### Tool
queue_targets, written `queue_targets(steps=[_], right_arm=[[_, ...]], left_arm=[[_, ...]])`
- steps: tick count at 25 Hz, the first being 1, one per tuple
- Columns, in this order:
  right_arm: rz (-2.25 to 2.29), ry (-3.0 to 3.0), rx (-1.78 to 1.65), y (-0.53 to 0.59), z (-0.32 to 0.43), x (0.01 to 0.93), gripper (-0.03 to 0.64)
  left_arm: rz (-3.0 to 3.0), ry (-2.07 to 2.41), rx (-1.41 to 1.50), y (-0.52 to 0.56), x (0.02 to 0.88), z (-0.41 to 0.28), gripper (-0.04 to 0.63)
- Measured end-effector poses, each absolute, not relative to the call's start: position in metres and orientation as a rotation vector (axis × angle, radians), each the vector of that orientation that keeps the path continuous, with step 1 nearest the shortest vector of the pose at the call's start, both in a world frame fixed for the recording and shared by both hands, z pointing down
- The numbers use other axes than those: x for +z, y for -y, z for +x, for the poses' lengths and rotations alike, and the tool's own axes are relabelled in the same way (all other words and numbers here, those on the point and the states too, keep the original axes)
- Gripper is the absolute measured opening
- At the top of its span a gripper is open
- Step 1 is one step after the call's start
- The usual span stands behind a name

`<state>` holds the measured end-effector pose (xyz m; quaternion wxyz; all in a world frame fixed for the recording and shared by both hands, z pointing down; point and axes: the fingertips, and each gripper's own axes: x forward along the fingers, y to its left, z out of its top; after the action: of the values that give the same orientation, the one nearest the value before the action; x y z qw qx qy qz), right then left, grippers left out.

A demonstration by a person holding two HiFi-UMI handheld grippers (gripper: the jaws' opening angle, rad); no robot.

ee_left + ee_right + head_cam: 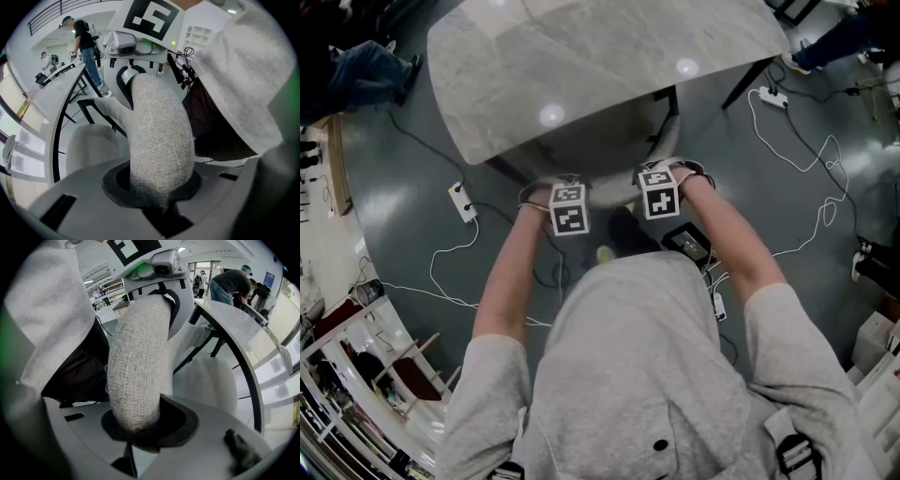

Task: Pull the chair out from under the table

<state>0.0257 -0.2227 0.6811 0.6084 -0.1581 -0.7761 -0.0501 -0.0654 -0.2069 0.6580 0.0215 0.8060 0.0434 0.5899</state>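
left gripper (567,190) + right gripper (660,172): jaws were clamped narrow on chair backrest (614,192) | seat sat partly under table (581,66) | risk: rounded fabric could slip from jaws; chair could snag floor cables (434,267)

Left gripper (152,190), right gripper (140,425) steeply down, fingers (211,441) clamped on backrest (159,131).

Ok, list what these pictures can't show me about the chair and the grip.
Legs of the chair: head view, hidden under the table.
Seat: head view, mostly covered by the table.
Pads of left gripper and right gripper: gripper views, the chair's padded back fills the jaws and covers them.
Floor behind the chair: head view, blocked by the person's torso.
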Motion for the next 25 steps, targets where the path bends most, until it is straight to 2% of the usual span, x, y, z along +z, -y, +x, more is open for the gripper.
queue_targets(steps=[25], right_arm=[[-0.351, 1.793, -0.102, 0.138, 0.034, 0.682, 0.094]], left_arm=[[2.491, -0.148, 1.844, 0.123, 0.659, -0.058, 0.11]])
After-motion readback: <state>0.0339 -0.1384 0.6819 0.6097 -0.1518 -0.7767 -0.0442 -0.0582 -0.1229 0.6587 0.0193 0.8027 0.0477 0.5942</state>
